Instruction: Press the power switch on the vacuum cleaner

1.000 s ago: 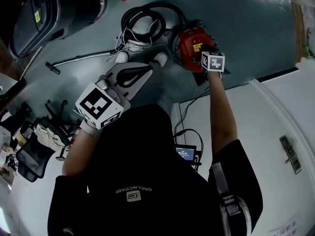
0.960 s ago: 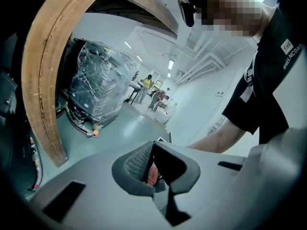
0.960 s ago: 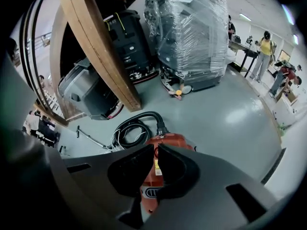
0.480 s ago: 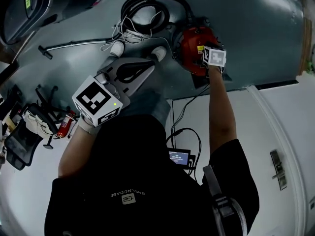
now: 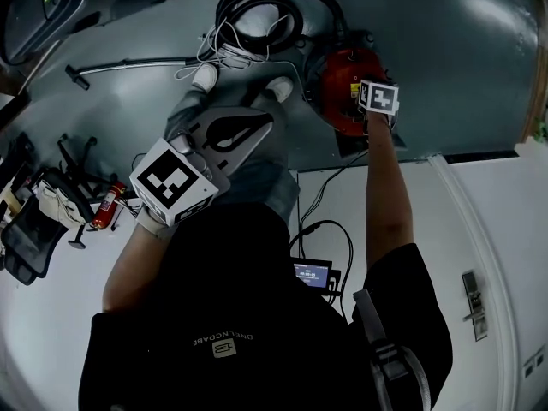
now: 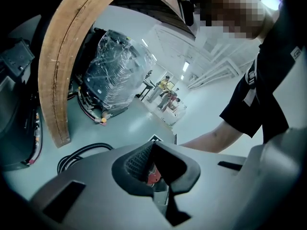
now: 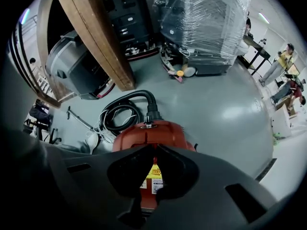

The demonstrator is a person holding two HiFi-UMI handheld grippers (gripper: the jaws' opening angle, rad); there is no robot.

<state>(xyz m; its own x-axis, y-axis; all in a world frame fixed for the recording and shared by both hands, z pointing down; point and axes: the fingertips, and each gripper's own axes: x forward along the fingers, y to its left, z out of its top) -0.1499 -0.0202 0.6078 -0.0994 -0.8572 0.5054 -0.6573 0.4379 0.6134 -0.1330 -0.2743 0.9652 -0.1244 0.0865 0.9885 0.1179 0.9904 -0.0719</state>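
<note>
The red vacuum cleaner [image 5: 342, 84] stands on the grey-green floor, its black hose [image 5: 257, 11] coiled behind it. In the right gripper view its red body [image 7: 153, 131] fills the space just beyond the jaws, and a yellow label [image 7: 153, 171] shows through their opening. My right gripper [image 5: 375, 103] hangs right over the vacuum's right side, jaws shut and empty. I cannot make out the power switch. My left gripper [image 5: 261, 122] is held up left of the vacuum, shut on nothing. A red patch [image 6: 152, 175] shows through its jaw opening.
A metal wand [image 5: 128, 62] and white cords [image 5: 227, 54] lie left of the hose. Two shoes [image 5: 278, 88] stand by the vacuum. A plastic-wrapped machine [image 7: 206, 18], a wooden beam [image 7: 96, 37] and a grey machine [image 7: 76, 71] stand behind. A small screen [image 5: 312, 272] with cables sits on the white floor.
The head view has drifted slightly, so the scene slid a little. The right gripper stays over the vacuum's right side and the left gripper holds its place.
</note>
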